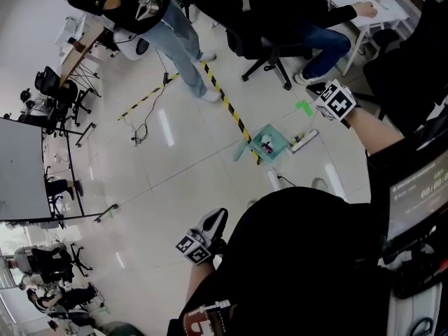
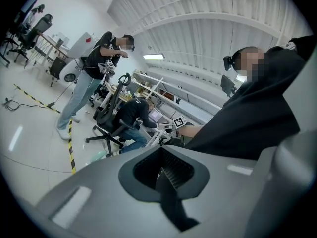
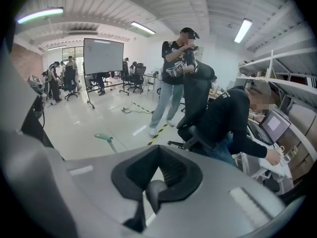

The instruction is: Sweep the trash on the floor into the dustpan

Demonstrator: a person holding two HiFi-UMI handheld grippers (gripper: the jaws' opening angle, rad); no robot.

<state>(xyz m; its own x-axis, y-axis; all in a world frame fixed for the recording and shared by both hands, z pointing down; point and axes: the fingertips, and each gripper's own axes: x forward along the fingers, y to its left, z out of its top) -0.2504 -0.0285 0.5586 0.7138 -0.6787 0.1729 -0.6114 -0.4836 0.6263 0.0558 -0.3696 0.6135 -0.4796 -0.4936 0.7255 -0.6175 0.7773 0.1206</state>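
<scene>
Black-clad shoulders and chest of the person [image 1: 301, 257] fill the bottom of the head view. Beyond them a teal plastic dustpan [image 1: 269, 143] lies on the glossy pale floor [image 1: 182, 166], right against the near end of a yellow-and-black striped tape line [image 1: 225, 102]. Small pale and purple scraps of trash [image 1: 266, 144] lie inside the pan. A white oblong piece [image 1: 305, 141], too small to identify, lies just beside the dustpan's right side. A pale green handle end [image 1: 302, 106] shows a little past it, near the person's right hand. The right tongs [image 3: 148, 195] are pressed together with nothing between them, and their view looks over the floor toward that green handle. The left tongs [image 2: 163, 182] hang low by the person's left side, well apart from the dustpan, also closed and empty. Farther along the tape a person in blue jeans [image 1: 178, 26] stands, another sits on a black office chair [image 1: 269, 51], and a black cable [image 1: 140, 128] lies loose on the floor.
</scene>
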